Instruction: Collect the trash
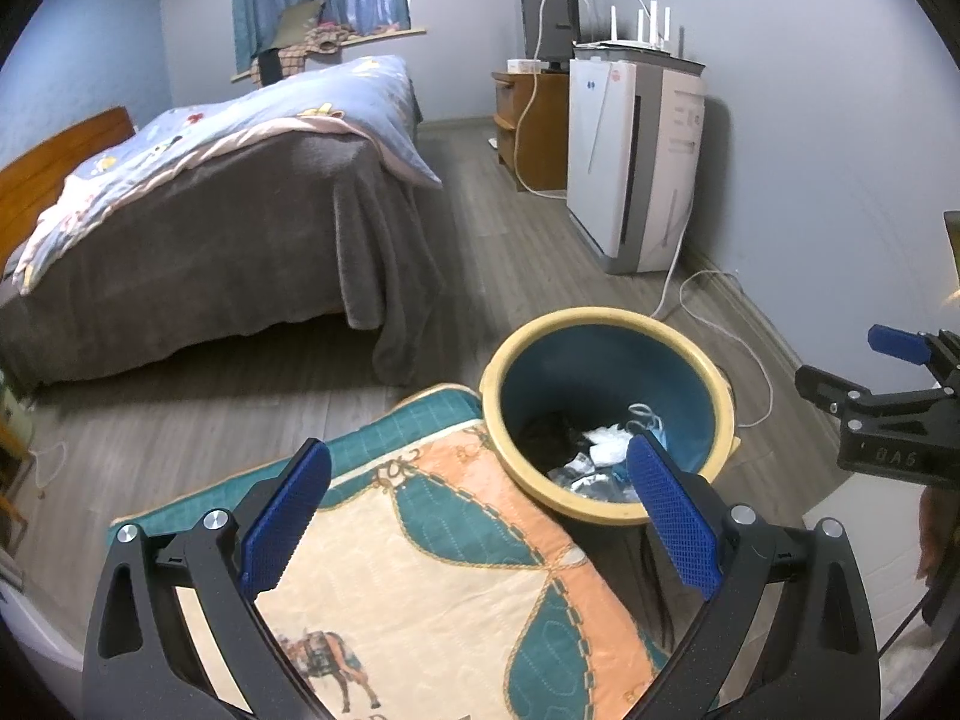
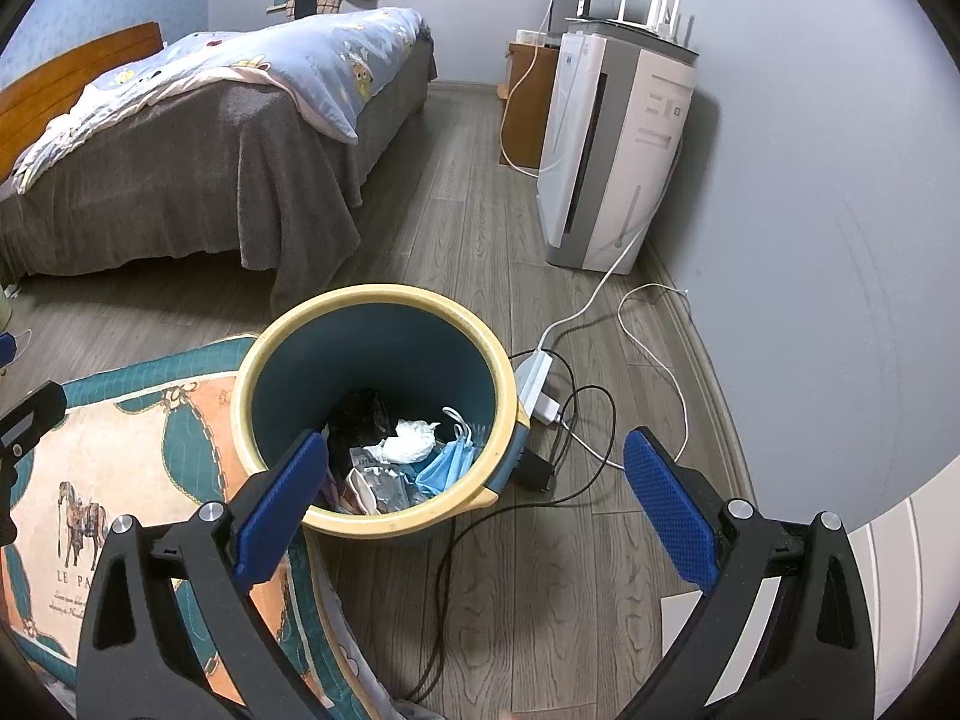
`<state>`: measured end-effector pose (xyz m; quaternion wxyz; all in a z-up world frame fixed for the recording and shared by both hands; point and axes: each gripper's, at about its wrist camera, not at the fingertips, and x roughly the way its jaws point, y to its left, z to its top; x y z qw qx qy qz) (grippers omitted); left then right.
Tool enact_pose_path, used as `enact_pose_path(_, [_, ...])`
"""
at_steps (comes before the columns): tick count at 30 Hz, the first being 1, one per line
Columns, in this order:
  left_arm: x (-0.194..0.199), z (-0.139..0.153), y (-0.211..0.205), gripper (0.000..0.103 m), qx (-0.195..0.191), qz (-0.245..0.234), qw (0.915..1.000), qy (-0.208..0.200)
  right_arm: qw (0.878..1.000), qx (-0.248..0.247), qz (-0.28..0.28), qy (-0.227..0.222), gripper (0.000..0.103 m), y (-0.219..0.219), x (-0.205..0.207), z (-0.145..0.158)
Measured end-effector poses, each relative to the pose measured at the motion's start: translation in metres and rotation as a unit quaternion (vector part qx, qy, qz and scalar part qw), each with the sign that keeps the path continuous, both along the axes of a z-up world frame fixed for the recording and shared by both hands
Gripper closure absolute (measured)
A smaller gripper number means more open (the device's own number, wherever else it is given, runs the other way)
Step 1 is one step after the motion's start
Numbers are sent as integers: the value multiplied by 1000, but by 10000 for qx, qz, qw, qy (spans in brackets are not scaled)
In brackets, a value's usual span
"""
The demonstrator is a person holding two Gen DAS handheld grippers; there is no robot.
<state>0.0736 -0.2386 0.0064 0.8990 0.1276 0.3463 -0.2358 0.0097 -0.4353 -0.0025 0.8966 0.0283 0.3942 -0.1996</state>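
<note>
A round trash bin with a yellow rim [image 1: 606,317] [image 2: 372,294] and teal inside stands on the wood floor. It holds a crumpled white tissue [image 2: 411,439], blue face masks [image 2: 447,462], silver wrappers [image 2: 384,489] and a dark item [image 2: 360,411]. My left gripper [image 1: 480,510] is open and empty above the mat, left of the bin. My right gripper [image 2: 480,498] is open and empty, hovering over the bin's near right rim. It also shows at the right edge of the left wrist view [image 1: 900,396].
A patterned teal and orange mat [image 1: 420,570] [image 2: 120,480] lies left of the bin. A power strip [image 2: 534,384] and cables [image 2: 600,432] lie on the floor to the right. A bed [image 1: 210,210] stands at left, an air purifier [image 2: 612,150] by the wall.
</note>
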Motion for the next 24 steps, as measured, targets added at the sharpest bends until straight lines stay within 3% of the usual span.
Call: enact_pose_path(24, [-1, -2, -3, 5, 33, -46, 10000, -31, 10000, -18, -37, 33, 6, -1, -1, -2])
